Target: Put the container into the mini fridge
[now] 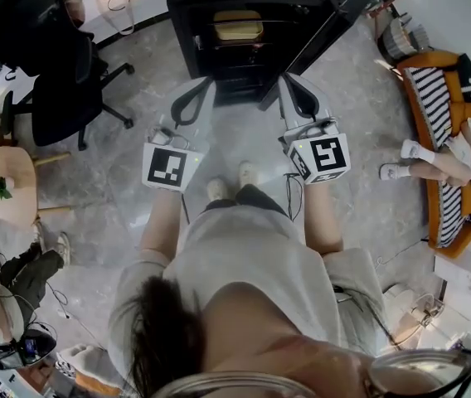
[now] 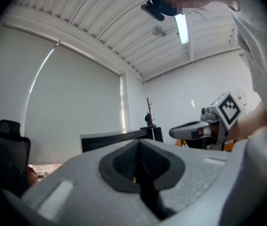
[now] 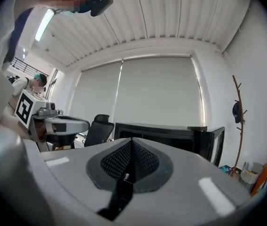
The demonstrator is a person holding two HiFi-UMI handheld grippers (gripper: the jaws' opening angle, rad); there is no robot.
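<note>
Head view, left to right.

A black office chair [image 1: 49,65] stands near the left edge of the grey floor [image 1: 144,56], well apart from the work.

The left gripper [image 1: 205,83] is held out in front of the body, its tip aimed at the mini fridge [image 1: 187,23]. In the left gripper view the two pads are pressed together along a closed seam with nothing between them. The claw is closed and empty.

The mini fridge is black and stands on the floor at top centre, with its opening toward the person. Its door [image 1: 335,11] is swung open to the right.

The container [image 1: 238,28] is inside the fridge. It lies flat on a shelf in the upper part, about midway between the shelf's left and right edges.
- Long axis: left to right, parallel with the shelf's front edge.
- Tan lid upward, one long side toward the person.
- Neither gripper touches it. Both tips are short of the opening, near the lower front edge of the fridge.

The right gripper [image 1: 288,81] runs roughly parallel with the left one and near it, also aimed at the fridge. In the right gripper view the mesh pads meet along the midline with nothing gripped. The claw is closed and empty.

At the far right an orange sofa [image 1: 434,65] with a striped cushion stands by the floor's right edge. A seated person in white socks [image 1: 410,150] is on it.
</note>
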